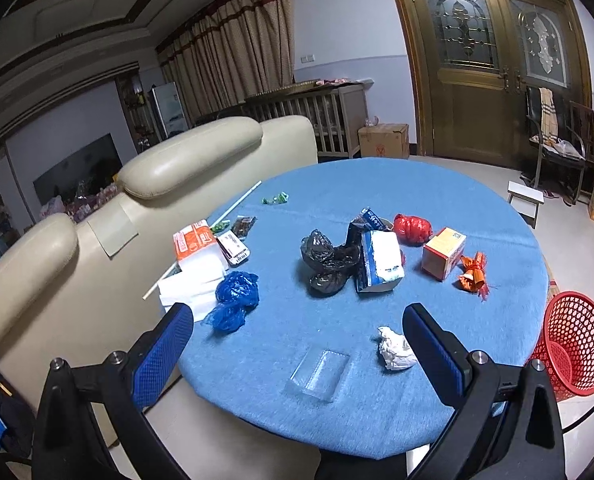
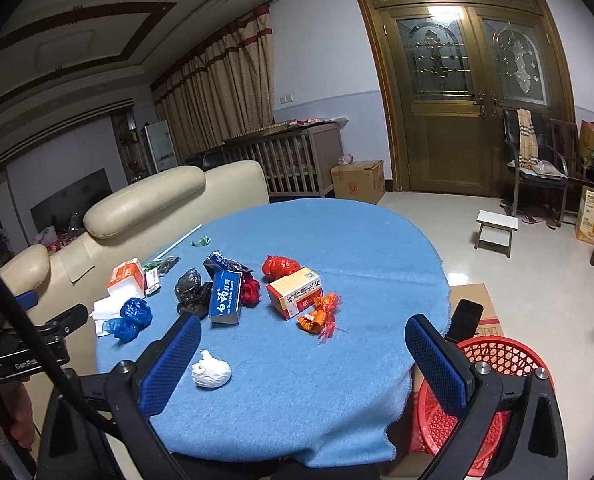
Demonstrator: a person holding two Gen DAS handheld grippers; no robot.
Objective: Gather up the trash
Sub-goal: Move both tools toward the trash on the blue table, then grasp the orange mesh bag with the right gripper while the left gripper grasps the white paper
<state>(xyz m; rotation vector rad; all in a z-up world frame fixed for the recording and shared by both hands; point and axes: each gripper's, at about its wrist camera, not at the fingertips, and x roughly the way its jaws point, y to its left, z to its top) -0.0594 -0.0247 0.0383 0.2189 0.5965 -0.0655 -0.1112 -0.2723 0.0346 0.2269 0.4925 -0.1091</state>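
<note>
Left gripper: jaws spread wide, holding nothing, above the near edge of the bench
Right gripper: jaws spread wide too, empty
White paper wad: nearest piece of trash, lying near the bench's front edge; probably very light and soft, so it should crush under a pinch across its middle
Clear plastic tray: flat, just beside the wad; likely thin, slippery and hard to lift except by a rim
Blue bag: limp film, farther in from the wad; any bunched fold would do
Orange carton: stiff, deeper still; grip its narrow sides
Red basket: on the floor, below the bench's edge, beyond the wad
Surface: round bench under blue cloth that could snag
Room: cream sofa, curtains, wooden doors behind
</note>
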